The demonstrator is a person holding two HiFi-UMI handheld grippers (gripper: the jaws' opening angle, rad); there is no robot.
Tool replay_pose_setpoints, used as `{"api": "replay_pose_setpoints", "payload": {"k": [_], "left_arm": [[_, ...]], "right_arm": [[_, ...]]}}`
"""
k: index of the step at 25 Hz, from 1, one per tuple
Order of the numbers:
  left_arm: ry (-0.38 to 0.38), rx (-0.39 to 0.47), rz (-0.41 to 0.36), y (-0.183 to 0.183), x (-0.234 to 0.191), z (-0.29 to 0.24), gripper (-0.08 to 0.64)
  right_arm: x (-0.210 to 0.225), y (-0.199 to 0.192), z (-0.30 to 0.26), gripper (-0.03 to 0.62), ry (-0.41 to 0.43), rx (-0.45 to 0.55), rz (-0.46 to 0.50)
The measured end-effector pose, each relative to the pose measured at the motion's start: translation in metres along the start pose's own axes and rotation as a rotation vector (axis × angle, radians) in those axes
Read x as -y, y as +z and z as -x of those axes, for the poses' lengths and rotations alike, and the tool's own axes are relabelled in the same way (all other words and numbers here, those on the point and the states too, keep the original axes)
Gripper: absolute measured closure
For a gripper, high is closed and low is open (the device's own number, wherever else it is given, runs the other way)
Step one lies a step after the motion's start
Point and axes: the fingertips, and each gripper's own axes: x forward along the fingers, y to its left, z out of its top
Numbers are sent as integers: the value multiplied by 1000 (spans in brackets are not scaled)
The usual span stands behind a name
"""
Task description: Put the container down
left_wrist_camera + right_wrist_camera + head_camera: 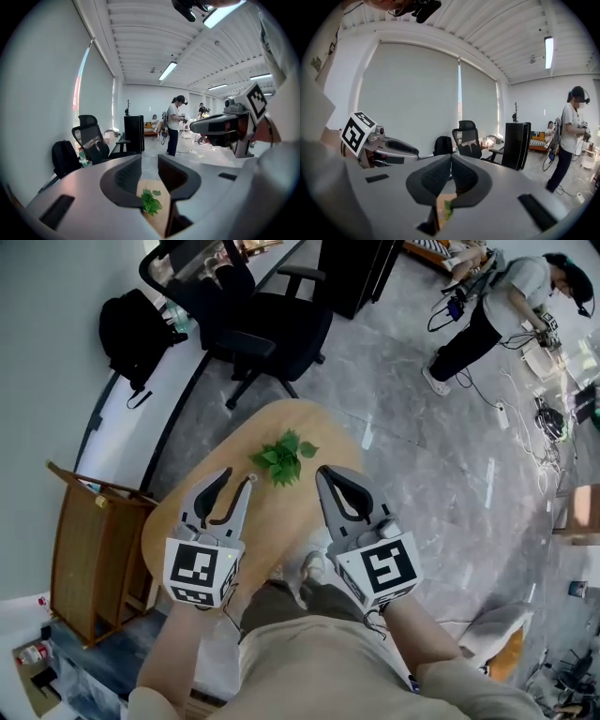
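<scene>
Both grippers hang high over the oval wooden table [183, 517], and neither carries anything. The left gripper [238, 476] has its jaws a narrow gap apart, with only floor and tabletop showing through. The right gripper [328, 472] has its jaws closed tip to tip on nothing. No container can be made out as such in any view. The one thing on the table is a clump of green leaves [284, 457] toward its far end, and whether a pot or dish sits beneath the foliage is hidden from above. Judged from that, the setting-down looks done or nearly so, and the step in hand is getting the hands clear. To do it well, the person should draw the grippers up and back toward the body rather than across the table. In the head view the leaves lie just ahead of the fingertips and between the two grippers, so a sideways sweep could clip them and tip or drag whatever they stand in. It is also worth checking from above that the leaves stand upright and well inside the table's edge, away from the side nearest the office chair [272, 324]. If anything leans, it is likely safer to come back down slowly with the left jaws widened first than to nudge it with closed tips.
</scene>
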Motion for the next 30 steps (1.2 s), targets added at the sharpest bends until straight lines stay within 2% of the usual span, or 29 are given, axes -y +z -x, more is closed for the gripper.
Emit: {"api": "replay_pose_setpoints", "payload": {"k": [8, 13, 17, 24, 30], "left_arm": [[-9, 116, -62, 70, 44, 51, 479], [27, 184, -41, 96, 53, 82, 511], [35, 203, -64, 99, 68, 100, 529], [67, 176, -122, 99, 78, 110, 545], [42, 172, -131, 101, 90, 108, 546]], "right_arm": [[-5, 73, 65, 595, -46, 149, 39], [-4, 98, 94, 595, -49, 183, 44], [-9, 99, 118, 595, -38, 185, 57], [-5, 90, 146, 596, -50, 190, -19], [3, 78, 153, 597, -75, 165, -17]]}}
